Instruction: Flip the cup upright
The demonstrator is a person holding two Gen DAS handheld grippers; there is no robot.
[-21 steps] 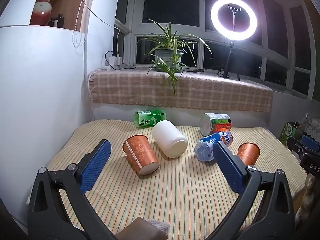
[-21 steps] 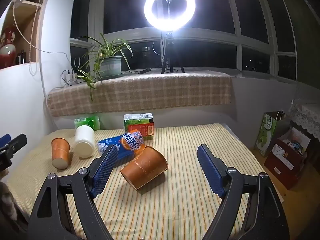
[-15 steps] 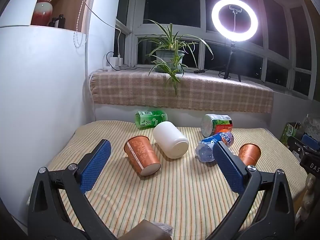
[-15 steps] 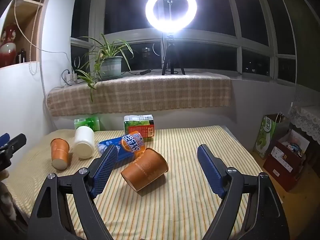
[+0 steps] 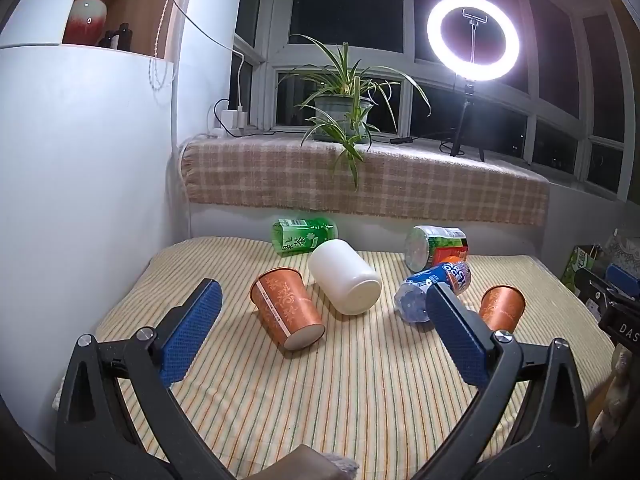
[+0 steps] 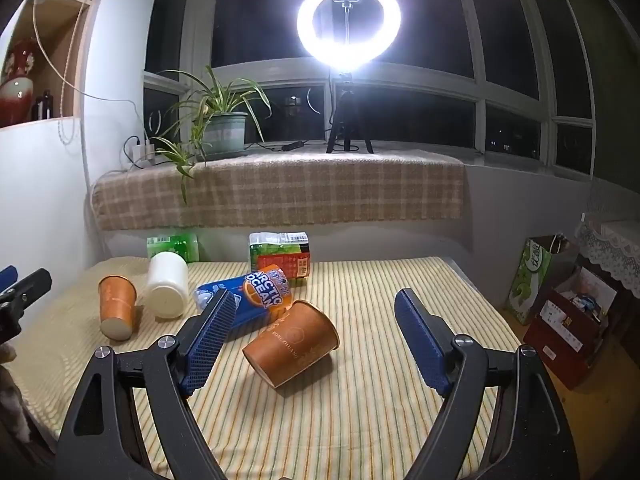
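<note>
Two orange paper cups lie on their sides on a striped tablecloth. One cup (image 5: 286, 311) (image 6: 117, 306) lies on the left with its base toward the camera, just ahead of my open left gripper (image 5: 322, 334). The other cup (image 6: 292, 342) (image 5: 502, 307) lies tilted just ahead of my open right gripper (image 6: 316, 334), between its blue pads and a little beyond them. A white cup (image 5: 345, 277) (image 6: 167, 284) also lies on its side beside the left orange cup. Nothing is held.
A blue Arctic Ocean bottle (image 6: 244, 300) (image 5: 434, 286), a green tea bottle (image 5: 304, 236) and a red-labelled bottle (image 6: 280, 254) lie toward the back of the table (image 5: 360, 392). Behind is a plaid-covered sill (image 6: 280, 192) with a plant and ring light. Bags and boxes (image 6: 560, 304) stand at right.
Both views have shifted only slightly, as the grippers drift a little. The cups and bottles lie where they were; both grippers remain open.
</note>
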